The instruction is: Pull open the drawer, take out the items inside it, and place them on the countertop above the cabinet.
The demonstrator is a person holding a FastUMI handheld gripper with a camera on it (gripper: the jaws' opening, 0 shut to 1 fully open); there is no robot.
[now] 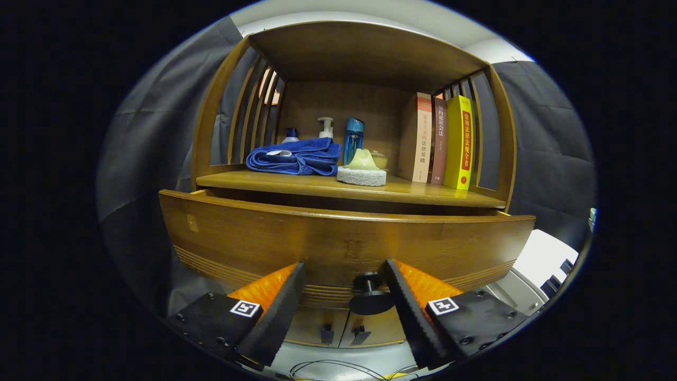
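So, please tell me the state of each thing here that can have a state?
drawer: pulled partly open, inside hidden
drawer knob: between the fingers, by the right one, not clamped
gripper: open
blue towel: folded on the countertop
three books: upright
lower cabinet doors: closed

The drawer stands pulled out, its front panel rising as a wall at 12 o'clock ahead of the gripper, whose fingers stand apart. The knob sits in the gap, close against the right finger at 1 o'clock. On the countertop, a towel crowds 11 o'clock, a sponge 12, books 1; bare wood runs along the front edge.
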